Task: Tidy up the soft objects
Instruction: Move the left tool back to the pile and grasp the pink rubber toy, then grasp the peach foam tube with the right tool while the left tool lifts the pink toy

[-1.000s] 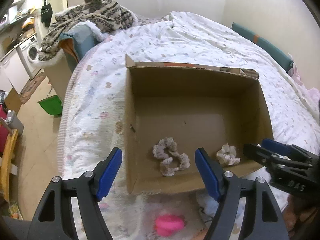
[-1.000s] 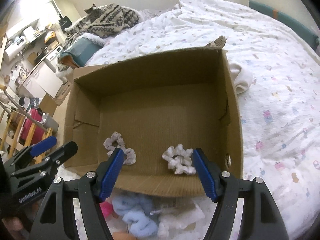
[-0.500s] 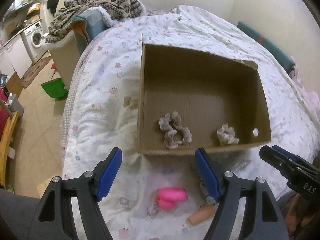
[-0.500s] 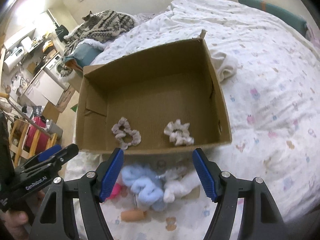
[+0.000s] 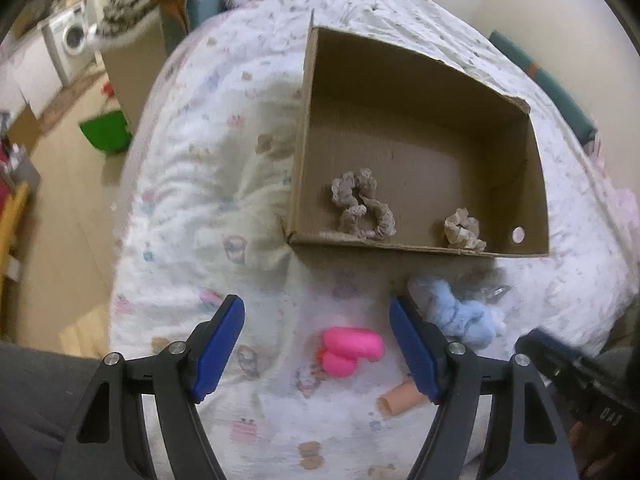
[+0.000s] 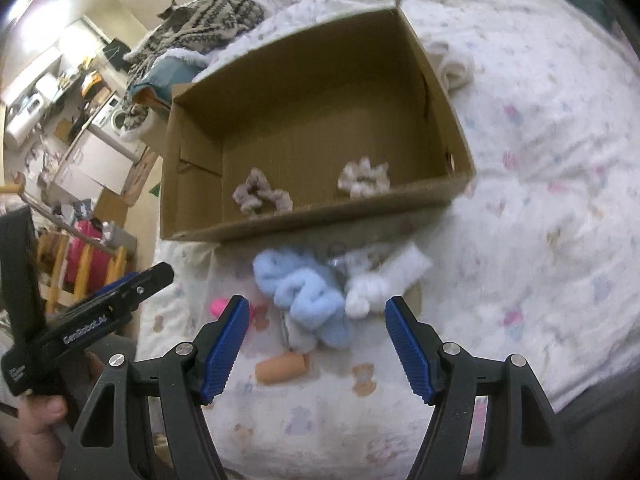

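I see a bed point(image 5: 200, 208) under a white quilt with small printed figures filling most of both views. On it sits an open cardboard box point(image 5: 304, 152), its near wall facing me. Inside the box, close to that near wall, lie two grey-beige scrunchies point(image 5: 362, 204) touching each other on the left and one paler scrunchie point(image 5: 464, 234) on the right, well apart from the pair. Just outside the near wall, on the quilt, is a loose heap: a light blue fluffy piece point(image 6: 304, 292) in the middle, a white fluffy piece point(image 6: 368, 294) touching its right side, and something small and shiny behind them that I cannot make out. Nearer to me lie a bright pink soft object point(image 5: 348, 350) and a small tan cylinder point(image 6: 282, 366) on its side. My left hand-held gripper point(image 5: 316, 348) stands wide open with nothing between its blue pads; the pink object sits on the quilt below the gap, closer to the right pad. My right hand-held gripper point(image 6: 316, 344) is likewise wide open and holds nothing; the blue piece and the tan cylinder lie on the quilt below its gap, untouched. In the right wrist view a hand point(image 6: 40, 436) grips the left tool at the lower left. A patterned blanket point(image 6: 200, 20) lies at the far end of the bed.
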Tool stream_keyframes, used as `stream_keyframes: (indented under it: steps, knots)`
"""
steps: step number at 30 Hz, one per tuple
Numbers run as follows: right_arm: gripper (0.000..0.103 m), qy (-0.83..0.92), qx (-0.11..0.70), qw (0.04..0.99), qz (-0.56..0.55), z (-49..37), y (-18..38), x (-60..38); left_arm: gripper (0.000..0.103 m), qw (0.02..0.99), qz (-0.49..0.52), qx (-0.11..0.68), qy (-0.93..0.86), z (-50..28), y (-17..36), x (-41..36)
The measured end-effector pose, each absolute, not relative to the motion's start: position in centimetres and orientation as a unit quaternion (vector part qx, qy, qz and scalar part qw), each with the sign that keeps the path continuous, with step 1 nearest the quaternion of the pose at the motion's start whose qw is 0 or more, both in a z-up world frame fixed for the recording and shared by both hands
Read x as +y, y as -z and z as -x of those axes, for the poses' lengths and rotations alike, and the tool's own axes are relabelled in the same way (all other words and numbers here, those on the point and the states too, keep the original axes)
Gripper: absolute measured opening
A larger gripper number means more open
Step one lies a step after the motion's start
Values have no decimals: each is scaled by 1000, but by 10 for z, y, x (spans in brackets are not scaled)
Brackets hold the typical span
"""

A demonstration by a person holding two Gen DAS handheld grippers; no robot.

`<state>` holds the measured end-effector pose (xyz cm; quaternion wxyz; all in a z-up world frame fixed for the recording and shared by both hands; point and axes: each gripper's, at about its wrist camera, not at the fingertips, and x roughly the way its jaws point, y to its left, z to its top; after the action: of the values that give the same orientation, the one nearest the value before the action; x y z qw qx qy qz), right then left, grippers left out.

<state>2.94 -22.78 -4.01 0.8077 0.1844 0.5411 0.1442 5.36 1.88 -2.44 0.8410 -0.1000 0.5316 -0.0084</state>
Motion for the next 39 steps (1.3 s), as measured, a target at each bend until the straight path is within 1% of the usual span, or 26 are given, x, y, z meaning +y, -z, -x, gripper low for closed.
stream_keyframes:
  steps: [3,4,5,6,9,14,15,16,17,18,23,25,29,32,33,34,39]
  knots:
    - [75,-148,560,785,-218,-28,52,-232,70,828,125,547,17,-57,35,22]
    - [75,-149,569,776,-227,-28,58,-232,69,823,125,554,20,-59,39,20]
    - [75,-151,575,769,-234,-28,62,-232,65,815,129,564,25,-61,44,19]
    - [75,-154,583,760,-243,-28,67,-232,64,805,136,577,31,-64,52,17]
    - [75,-154,597,746,-250,-30,75,-229,64,783,143,604,35,-67,70,8]
    - [75,-168,629,711,-266,-33,93,-219,64,775,108,621,46,-73,88,-13]
    - [74,-172,635,703,-270,-33,97,-216,63,774,103,623,47,-73,91,-15]
    - [67,-176,640,697,-269,-34,100,-212,62,772,98,626,48,-74,93,-17]
    - [62,-178,645,694,-266,-34,103,-209,55,771,92,629,46,-74,96,-19]
    - [58,-181,650,691,-259,-35,105,-205,45,769,83,633,43,-75,99,-22]
    - [53,-184,668,684,-230,-39,116,-184,44,777,64,625,35,-76,101,-28]
    - [44,-187,673,680,-221,-40,121,-177,44,784,48,618,20,-76,98,-26]
    - [42,-187,680,682,-194,-43,128,-164,44,791,45,610,-11,-76,93,-15]
    - [32,-187,681,686,-178,-46,129,-155,44,794,42,605,-25,-75,89,-9]
    - [17,-190,679,688,-172,-46,129,-153,44,795,42,605,-26,-75,88,-8]
    - [6,-194,679,687,-168,-47,129,-151,44,796,40,604,-27,-74,88,-7]
    - [6,-216,662,699,-165,-46,119,-146,44,799,39,600,-29,-70,86,-6]
